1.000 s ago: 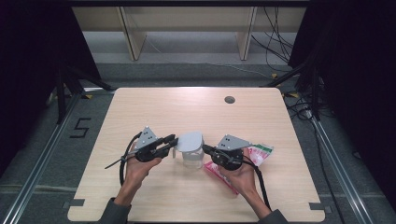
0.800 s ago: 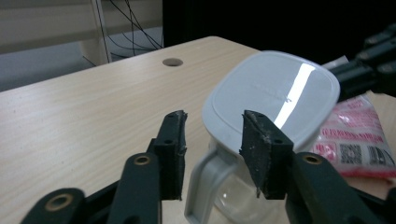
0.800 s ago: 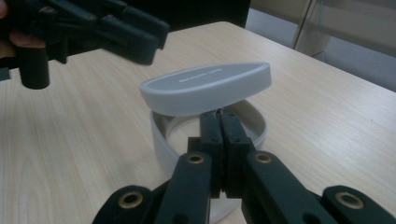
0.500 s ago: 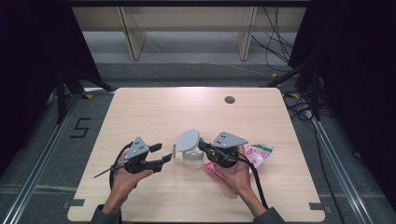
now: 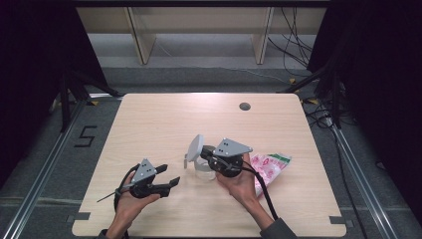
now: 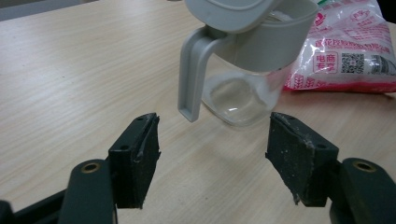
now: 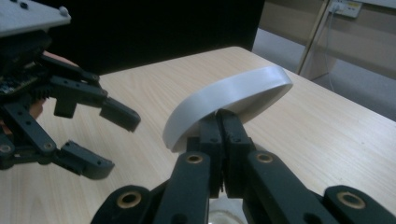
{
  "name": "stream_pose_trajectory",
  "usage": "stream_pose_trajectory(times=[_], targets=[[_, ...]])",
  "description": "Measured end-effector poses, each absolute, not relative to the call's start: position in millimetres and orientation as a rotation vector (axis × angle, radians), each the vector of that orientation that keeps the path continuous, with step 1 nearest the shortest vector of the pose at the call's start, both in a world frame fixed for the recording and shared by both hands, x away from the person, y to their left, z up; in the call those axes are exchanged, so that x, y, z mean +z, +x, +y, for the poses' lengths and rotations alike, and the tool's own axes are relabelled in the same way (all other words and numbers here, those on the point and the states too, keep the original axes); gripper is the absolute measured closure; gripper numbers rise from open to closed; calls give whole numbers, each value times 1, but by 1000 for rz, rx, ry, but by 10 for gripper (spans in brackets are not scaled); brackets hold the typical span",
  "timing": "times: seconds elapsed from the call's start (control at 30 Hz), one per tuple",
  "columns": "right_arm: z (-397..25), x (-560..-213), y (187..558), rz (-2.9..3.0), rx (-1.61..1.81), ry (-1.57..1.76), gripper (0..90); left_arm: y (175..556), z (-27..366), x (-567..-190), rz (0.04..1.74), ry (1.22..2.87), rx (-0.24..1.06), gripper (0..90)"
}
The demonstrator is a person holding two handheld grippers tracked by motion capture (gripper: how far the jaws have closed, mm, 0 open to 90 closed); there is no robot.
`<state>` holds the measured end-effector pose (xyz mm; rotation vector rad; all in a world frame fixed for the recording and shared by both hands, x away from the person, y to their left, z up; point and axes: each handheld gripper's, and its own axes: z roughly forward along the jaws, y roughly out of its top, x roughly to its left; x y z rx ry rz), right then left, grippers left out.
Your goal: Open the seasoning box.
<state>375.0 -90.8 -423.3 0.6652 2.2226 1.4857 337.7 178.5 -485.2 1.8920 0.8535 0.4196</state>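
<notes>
On the table (image 5: 149, 124), near the front-middle, sits a clear jug (image 5: 201, 167) w/ a grey collar and handle; its grey lid (image 5: 195, 146) is tipped up on edge, and I've got my right gripper (image 5: 208, 153) pinched on it. From the right gripper view the jaws are pressed together on the lid's (image 7: 229, 100) underside, but what exactly they bite on (tab, rim?) is hidden behind the jaws themselves. Bottom of that view just catches a bit of glass, too cut off to say more. My left gripper (image 5: 166, 175) is off to the left of the jug, apart from it, jaws spread wide w/ nothing btwn them; same gripper (image 7: 100, 140) shows open in the right gripper view too. In the left gripper view the jug (image 6: 243, 70) stands just beyond the jaw tips, handle (image 6: 194, 74) toward me, lid (image 6: 229, 11) cropped by the top edge. Jug's inside looks empty, though glare makes that hard to confirm. Behind it lies a pink-and-white packet (image 6: 345, 51), partly blocked by the jug and cut off at the right; print on it too small to read. In the high view my right hand (image 5: 244, 184) covers part of the packet (image 5: 271, 164).
</notes>
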Motion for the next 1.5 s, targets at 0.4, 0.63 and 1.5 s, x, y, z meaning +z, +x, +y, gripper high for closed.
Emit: stream_pose_trajectory(times=[0.4,0.63,1.5], targets=[[-84,-423,373,2247,1517,654,886,337,177,-488,850,1895,427,316],[-76,-422,373,2228,1523,633,882,337,176,-489,844,1899,420,306],[-145,-482,364,2389,1113,757,900,339,181,-490,865,1901,432,293]])
